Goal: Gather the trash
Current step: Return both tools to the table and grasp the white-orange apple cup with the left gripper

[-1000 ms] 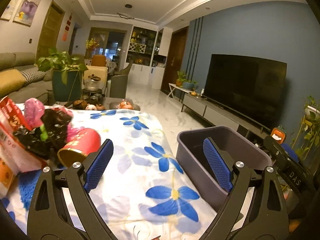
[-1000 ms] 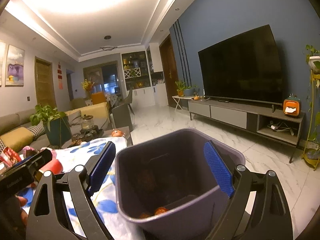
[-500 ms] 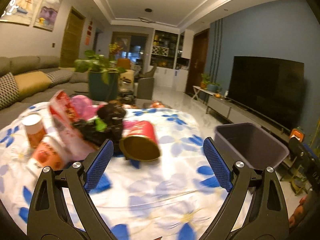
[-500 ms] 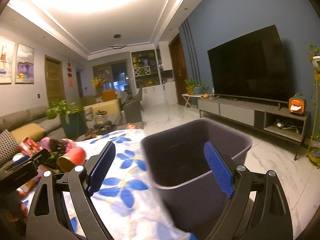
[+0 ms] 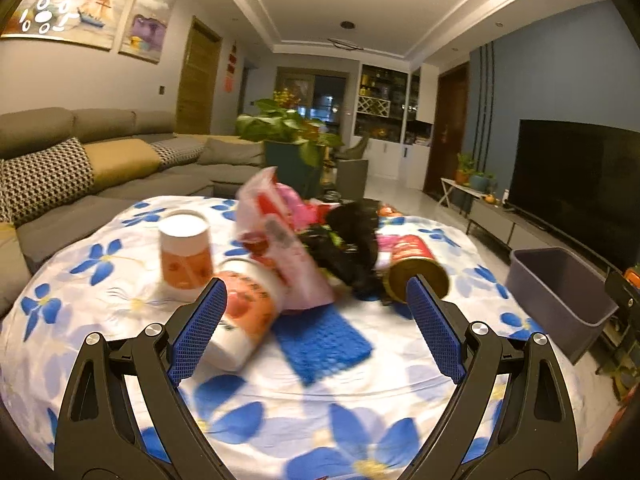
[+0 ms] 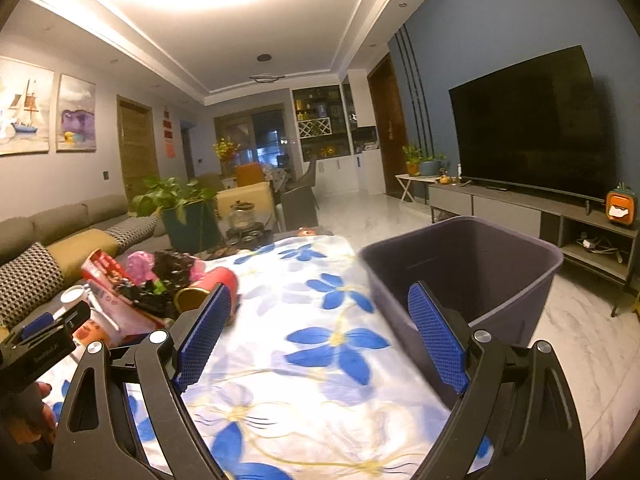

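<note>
While tipped, cylindrical red can (image 5: pixel 416 268).

Flowered tablecloth (image 5: pixel 120 292) under upright cup (image 5: pixel 185 254); toppled cups, wrappers (image 5: pixel 280 240), blue sponge (image 5: pixel 324 344), red can (image 5: pixel 416 266).

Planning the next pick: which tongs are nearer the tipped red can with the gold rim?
Left. The left tongs hang open just short of the tipped red can with the gold rim; the right tongs are open farther off, beside the grey plastic bin.

No text can be read; print on the red can (image 5: pixel 416 270) and cups is probably too blurred.
</note>
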{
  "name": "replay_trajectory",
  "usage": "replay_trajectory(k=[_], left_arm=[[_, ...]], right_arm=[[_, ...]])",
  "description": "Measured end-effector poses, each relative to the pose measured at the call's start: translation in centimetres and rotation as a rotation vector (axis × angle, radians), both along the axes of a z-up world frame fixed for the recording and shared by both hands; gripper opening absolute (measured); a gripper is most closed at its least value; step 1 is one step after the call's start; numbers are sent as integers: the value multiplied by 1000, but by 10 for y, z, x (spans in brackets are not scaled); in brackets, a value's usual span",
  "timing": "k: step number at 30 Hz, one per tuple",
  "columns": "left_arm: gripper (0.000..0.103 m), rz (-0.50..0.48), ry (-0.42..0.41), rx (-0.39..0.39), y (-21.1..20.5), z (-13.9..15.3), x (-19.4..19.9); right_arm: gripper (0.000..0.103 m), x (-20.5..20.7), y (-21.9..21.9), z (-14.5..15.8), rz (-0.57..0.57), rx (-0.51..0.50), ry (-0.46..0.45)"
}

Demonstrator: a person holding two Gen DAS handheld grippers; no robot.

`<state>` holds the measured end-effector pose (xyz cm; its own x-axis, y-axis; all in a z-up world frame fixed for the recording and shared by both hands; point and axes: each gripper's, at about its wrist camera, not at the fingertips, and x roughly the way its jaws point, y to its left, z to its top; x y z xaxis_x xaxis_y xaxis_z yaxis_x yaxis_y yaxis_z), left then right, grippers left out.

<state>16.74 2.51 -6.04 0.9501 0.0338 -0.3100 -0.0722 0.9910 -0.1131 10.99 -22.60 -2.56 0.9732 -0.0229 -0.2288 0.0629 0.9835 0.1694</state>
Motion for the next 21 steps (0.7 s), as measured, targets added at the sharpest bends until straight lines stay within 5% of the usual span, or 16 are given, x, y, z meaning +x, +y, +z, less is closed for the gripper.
replay_trajectory(k=[12, 18, 21], left_arm=[[90, 17, 25, -36, 59, -15, 4], [89, -17, 112, -76, 74, -28, 25], [78, -52, 175, -95, 75, -38, 37]], right_arm=[[87, 16, 57, -5, 96, -24, 9], [87, 26, 79, -5, 133, -33, 12], [85, 32, 88, -7, 154, -35, 21]])
